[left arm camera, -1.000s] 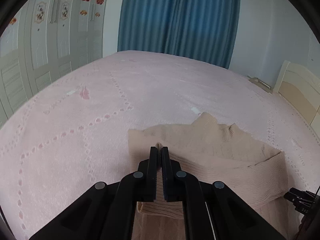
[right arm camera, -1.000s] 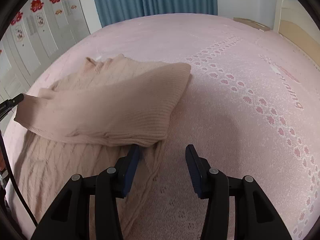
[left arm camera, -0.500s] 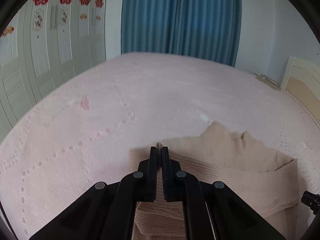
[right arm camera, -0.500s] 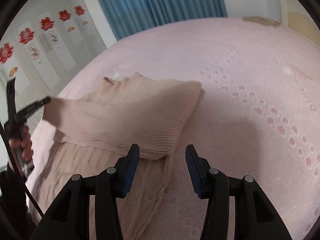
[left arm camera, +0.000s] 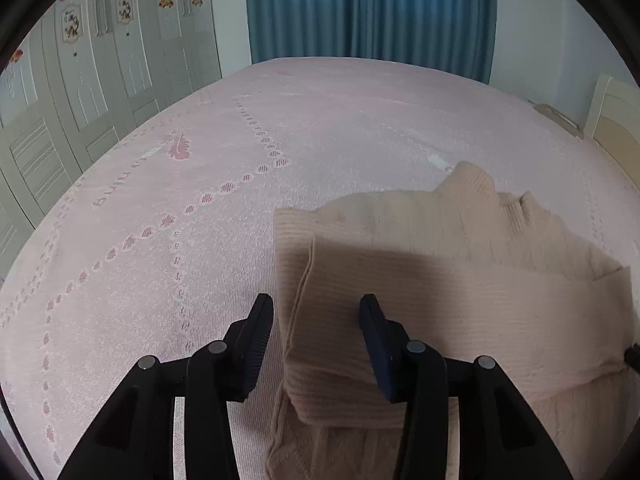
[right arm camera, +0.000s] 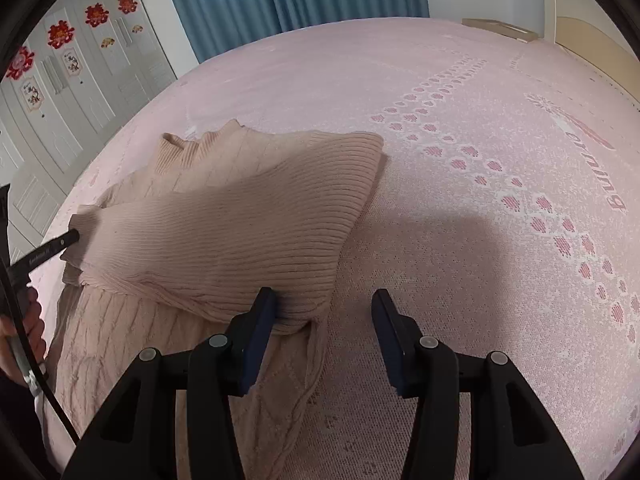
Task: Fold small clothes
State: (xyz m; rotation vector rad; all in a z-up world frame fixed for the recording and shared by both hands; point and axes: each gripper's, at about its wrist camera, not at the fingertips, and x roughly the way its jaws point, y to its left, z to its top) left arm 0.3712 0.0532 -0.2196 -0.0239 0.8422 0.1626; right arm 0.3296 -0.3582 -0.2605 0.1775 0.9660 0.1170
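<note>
A beige knitted sweater (left arm camera: 460,264) lies on the pink bedspread (left arm camera: 180,264), its collar (left arm camera: 472,184) at the far end. One ribbed sleeve (right arm camera: 240,220) is folded across the body. My left gripper (left arm camera: 317,309) hangs just over that sleeve's cuff. Its jaws are opening, and the cuff lies loose between them with the pads off it. One of its fingers (right arm camera: 60,243) shows at the cuff in the right wrist view. My right gripper (right arm camera: 323,301) stands open at the sweater's right side, where its left finger is against the sleeve's fold. Bare bedspread lies under the rest of the gap.
White wardrobe doors (left arm camera: 88,92) with red paper cut-outs stand to the left, and a blue curtain (left arm camera: 368,12) hangs behind the bed. A pale headboard (right arm camera: 588,28) rises at the right. A person's hand (right arm camera: 28,328) holds the left gripper.
The left gripper, shut on the sleeve cuff before, has come down and opened. The cuff now lies flat on the sweater. The right gripper stays open in about the same place.
</note>
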